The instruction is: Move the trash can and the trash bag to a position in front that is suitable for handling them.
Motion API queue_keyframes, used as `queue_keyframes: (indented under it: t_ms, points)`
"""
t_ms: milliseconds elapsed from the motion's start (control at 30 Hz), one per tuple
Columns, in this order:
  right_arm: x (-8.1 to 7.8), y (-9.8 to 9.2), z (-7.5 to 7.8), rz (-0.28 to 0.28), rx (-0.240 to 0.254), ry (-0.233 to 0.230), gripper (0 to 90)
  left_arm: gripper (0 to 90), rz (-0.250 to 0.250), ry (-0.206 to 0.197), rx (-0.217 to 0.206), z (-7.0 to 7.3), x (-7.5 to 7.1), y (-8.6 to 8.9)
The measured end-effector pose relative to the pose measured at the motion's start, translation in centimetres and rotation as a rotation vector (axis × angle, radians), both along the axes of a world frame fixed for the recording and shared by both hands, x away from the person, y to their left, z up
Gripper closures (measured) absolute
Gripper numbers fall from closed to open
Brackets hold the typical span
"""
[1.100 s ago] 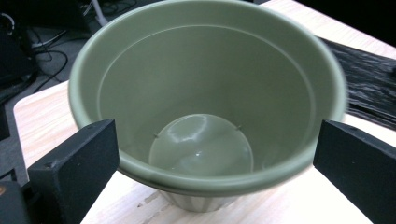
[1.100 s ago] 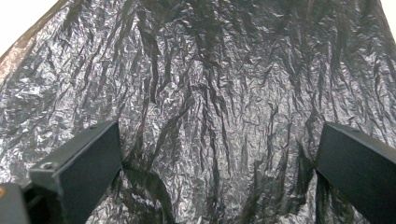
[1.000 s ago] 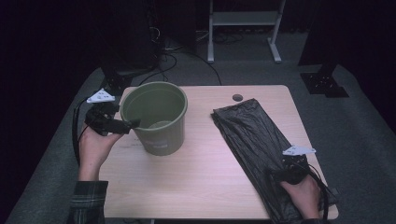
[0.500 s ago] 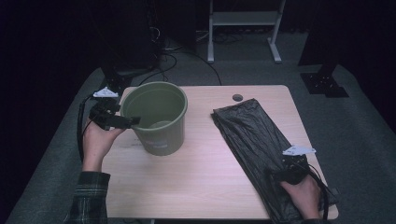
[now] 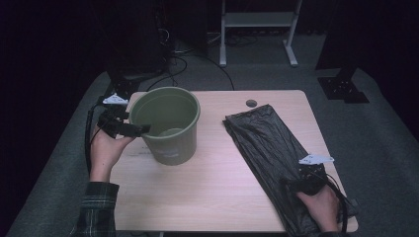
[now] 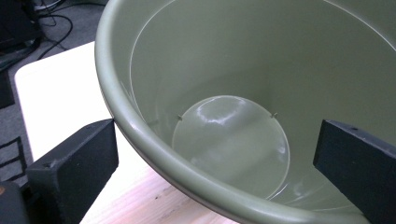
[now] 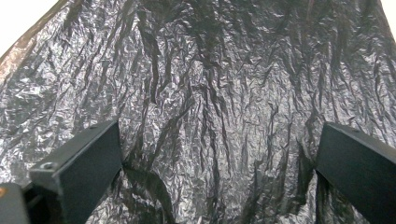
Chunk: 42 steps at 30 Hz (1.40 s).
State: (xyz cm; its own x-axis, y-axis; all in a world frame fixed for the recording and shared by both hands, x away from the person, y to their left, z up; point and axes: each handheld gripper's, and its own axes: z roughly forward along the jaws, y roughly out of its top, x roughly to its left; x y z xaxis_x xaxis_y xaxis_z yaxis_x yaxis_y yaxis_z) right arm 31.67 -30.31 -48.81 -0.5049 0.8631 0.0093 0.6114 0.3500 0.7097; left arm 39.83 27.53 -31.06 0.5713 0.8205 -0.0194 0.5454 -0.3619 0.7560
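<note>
My left tool point(image 5: 141, 129) had moved forward; wide open, it straddled the bucket point(image 5: 168, 126) rim, one jaw inside.

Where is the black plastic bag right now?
In the high view the black plastic bag lies flat on the table's right side, right of the green bucket, under the right gripper.

The left gripper point(image 6: 217, 154) has its two black jaws spread wide across the rim of a green bucket point(image 6: 140, 130). One jaw sits outside the wall, over the pale table point(image 6: 60, 88); the other hangs inside the bucket. Neither seems to press the plastic, though the contact at the outer jaw is hard to judge. The bucket's round bottom shines under the light. Past the table's edge lie grey floor point(image 6: 9, 126) and dark cables point(image 6: 51, 25).
</note>
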Motion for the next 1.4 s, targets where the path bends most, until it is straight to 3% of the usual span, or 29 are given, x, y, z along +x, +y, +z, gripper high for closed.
queue_keyframes:
  t_ms: [267, 433, 567, 633, 867, 1400]
  points:
    - [0.0, 0.0, 0.0, 0.001, -0.001, 0.0, 0.0, 0.0, -0.037, -0.008, -0.011, -0.2, -0.6, -1.7]
    - [0.0, 0.0, 0.0, 0.001, 0.0, 0.0, 0.0, 0.0, -0.079, 0.01, -0.042, -0.5, -0.9, -2.7]
    - [0.0, 0.0, 0.0, 0.001, 0.0, 0.0, 0.0, 0.0, -0.093, 0.007, -0.035, -0.6, -1.3, -3.5]
    - [0.0, 0.0, 0.0, 0.001, 0.0, 0.0, 0.0, 0.0, -0.124, 0.006, -0.033, -0.6, -1.9, -4.3]
    - [0.0, 0.0, 0.0, 0.002, 0.0, 0.0, 0.0, 0.0, -0.164, 0.004, -0.027, -0.7, -3.0, -6.0]
    - [0.0, 0.0, 0.0, 0.002, 0.0, 0.0, 0.0, 0.0, -0.238, -0.011, -0.067, -1.1, -6.3, -8.9]
